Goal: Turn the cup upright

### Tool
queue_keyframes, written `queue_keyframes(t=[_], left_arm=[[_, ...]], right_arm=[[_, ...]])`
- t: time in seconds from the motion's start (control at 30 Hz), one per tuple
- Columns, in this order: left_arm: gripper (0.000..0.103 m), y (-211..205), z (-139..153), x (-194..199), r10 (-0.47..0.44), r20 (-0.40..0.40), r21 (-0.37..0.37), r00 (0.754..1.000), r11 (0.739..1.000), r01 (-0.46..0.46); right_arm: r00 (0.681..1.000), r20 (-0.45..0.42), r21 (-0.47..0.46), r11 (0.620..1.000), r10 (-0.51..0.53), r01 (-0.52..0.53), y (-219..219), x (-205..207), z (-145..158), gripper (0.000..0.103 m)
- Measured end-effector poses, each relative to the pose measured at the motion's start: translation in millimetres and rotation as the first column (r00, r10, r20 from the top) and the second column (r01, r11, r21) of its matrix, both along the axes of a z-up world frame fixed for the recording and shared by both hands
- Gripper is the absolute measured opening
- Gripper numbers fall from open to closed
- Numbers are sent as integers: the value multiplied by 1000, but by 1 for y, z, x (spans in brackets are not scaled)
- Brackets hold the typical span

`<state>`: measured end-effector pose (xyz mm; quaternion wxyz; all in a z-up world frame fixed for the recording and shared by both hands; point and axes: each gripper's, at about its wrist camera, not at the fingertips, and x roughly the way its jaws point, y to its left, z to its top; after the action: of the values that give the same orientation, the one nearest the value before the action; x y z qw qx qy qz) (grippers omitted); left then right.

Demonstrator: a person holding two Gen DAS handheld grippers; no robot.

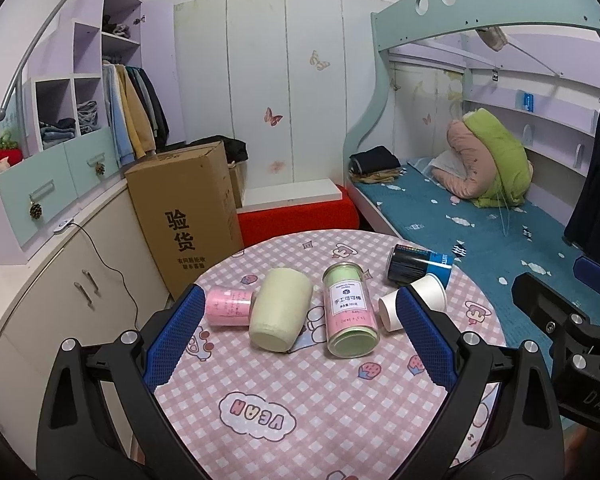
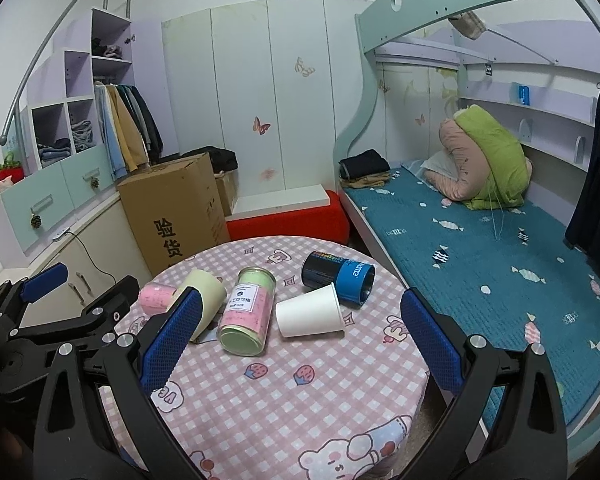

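Several cups and containers lie on their sides on the round table with the pink checked cloth. A cream cup lies with its base toward me. A white paper cup lies on its side. A clear jar with a pink label, a pink cup and a dark blue can also lie flat. My left gripper is open and empty before the cream cup. My right gripper is open and empty before the paper cup.
A cardboard box stands behind the table at the left, next to a white cabinet. A red bench is behind. A bed with a blue cover lies to the right.
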<state>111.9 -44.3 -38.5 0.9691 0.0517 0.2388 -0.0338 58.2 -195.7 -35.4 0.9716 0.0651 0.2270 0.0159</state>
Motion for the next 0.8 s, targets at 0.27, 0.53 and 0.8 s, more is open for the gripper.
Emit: queue_keyframes(t=[0.27, 0.53, 0.8], left_arm=[[97, 1, 3, 1, 2, 8, 4, 1000, 1000, -2], [97, 3, 7, -10, 6, 34, -1, 999, 1000, -6], [97, 2, 16, -23, 13, 60, 1, 998, 1000, -13]], right_arm=[[1000, 3, 1, 1000, 1, -1, -2, 2, 3, 96], [1000, 26, -3, 1000, 4, -4, 0, -5, 6, 96], [999, 50, -5, 1000, 5, -5, -1, -16, 9, 96]])
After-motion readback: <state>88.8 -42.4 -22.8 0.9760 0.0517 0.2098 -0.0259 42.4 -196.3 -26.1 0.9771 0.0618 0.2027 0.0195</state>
